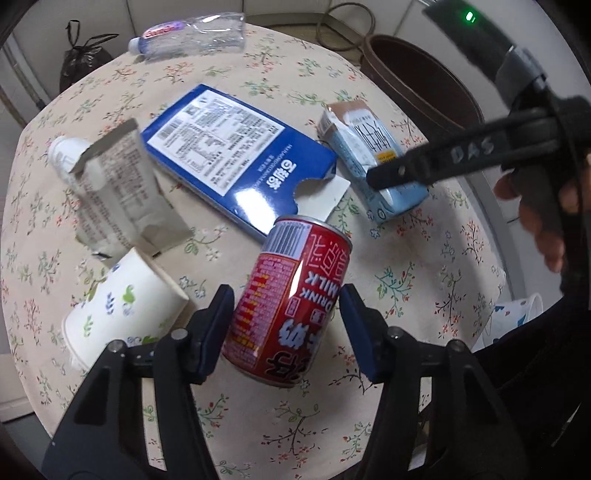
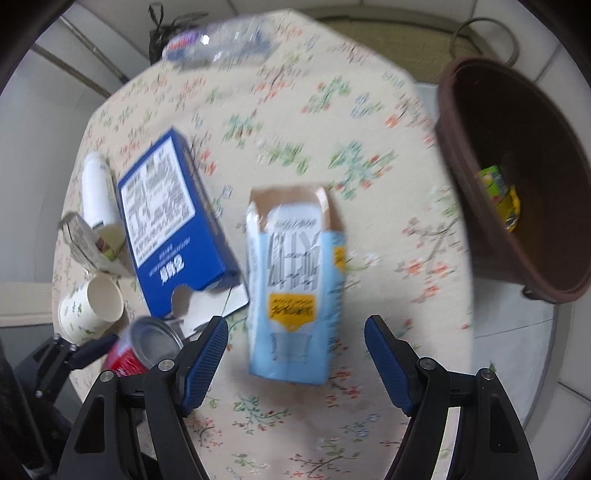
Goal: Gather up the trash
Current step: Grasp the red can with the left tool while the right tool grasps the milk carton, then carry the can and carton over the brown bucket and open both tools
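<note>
A red milk-drink can [image 1: 286,299] lies on the floral tablecloth between the open fingers of my left gripper [image 1: 286,325]; the left pad is close to it, the right pad stands apart. The can also shows in the right wrist view [image 2: 142,349]. My right gripper [image 2: 295,354] is open over a light blue drink carton [image 2: 295,284], its fingers either side of the carton's near end without touching. The carton also shows in the left wrist view [image 1: 369,162], under the right gripper's finger [image 1: 424,166].
A blue box [image 1: 240,155], a grey pouch [image 1: 122,192], a white bottle [image 1: 68,155], a paper cup [image 1: 122,310] and a clear plastic bottle [image 1: 192,35] lie on the table. A brown bin [image 2: 517,177] with some trash inside stands off the right edge.
</note>
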Motion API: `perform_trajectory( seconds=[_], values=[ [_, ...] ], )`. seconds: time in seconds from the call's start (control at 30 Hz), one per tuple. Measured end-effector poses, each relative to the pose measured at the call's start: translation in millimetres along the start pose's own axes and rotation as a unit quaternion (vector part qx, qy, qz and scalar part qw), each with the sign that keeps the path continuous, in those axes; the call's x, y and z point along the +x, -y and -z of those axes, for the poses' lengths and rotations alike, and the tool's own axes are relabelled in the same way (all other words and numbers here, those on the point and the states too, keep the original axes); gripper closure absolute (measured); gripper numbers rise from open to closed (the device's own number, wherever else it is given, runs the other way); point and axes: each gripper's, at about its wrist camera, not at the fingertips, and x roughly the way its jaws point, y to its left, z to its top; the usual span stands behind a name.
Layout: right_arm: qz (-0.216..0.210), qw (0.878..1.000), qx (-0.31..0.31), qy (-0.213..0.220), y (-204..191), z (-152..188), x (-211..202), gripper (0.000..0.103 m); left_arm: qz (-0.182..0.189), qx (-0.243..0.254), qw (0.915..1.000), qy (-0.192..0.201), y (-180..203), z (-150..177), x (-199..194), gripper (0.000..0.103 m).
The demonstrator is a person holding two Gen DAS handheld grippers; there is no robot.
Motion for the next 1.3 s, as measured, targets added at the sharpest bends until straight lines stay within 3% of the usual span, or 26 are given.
perform_trajectory(
  seconds=[0.07, 0.23, 0.3, 0.33, 0.57, 0.7, 1.03, 1.3],
  values=[
    [0.002, 1.000, -0.002, -0.014, -4, 1, 10, 0.025, 0.002, -0.008, 1.0000, 0.003, 1, 4, -3, 0.050],
    [0.011, 0.999, -0.006, -0.033, -9, 3, 25, 0.027, -0.005, -0.007, 0.9998, -0.018, 2, 6, 9, 0.052],
    [0.012, 0.999, -0.005, -0.037, -9, 6, 29, 0.045, -0.010, 0.002, 0.9997, -0.024, 6, 3, 17, 0.051],
    [0.012, 0.999, -0.006, -0.035, -9, 6, 28, 0.048, -0.010, 0.006, 0.9996, -0.028, 8, 1, 18, 0.051],
    [0.021, 0.999, -0.027, -0.022, -9, 15, 19, 0.048, -0.018, 0.014, 0.9983, -0.055, 18, -16, 36, 0.048],
    [0.019, 0.999, -0.033, -0.014, -13, 21, 13, 0.048, -0.018, -0.013, 0.9976, -0.065, 17, -22, 51, 0.048],
    [-0.015, 0.999, -0.041, 0.032, 6, 31, -30, 0.048, -0.005, -0.035, 0.9993, -0.011, 24, -20, 11, 0.049],
    [-0.049, 0.994, -0.017, 0.093, 39, 31, -83, 0.048, -0.004, -0.042, 0.9970, 0.065, 45, -47, -28, 0.049]
  ],
)
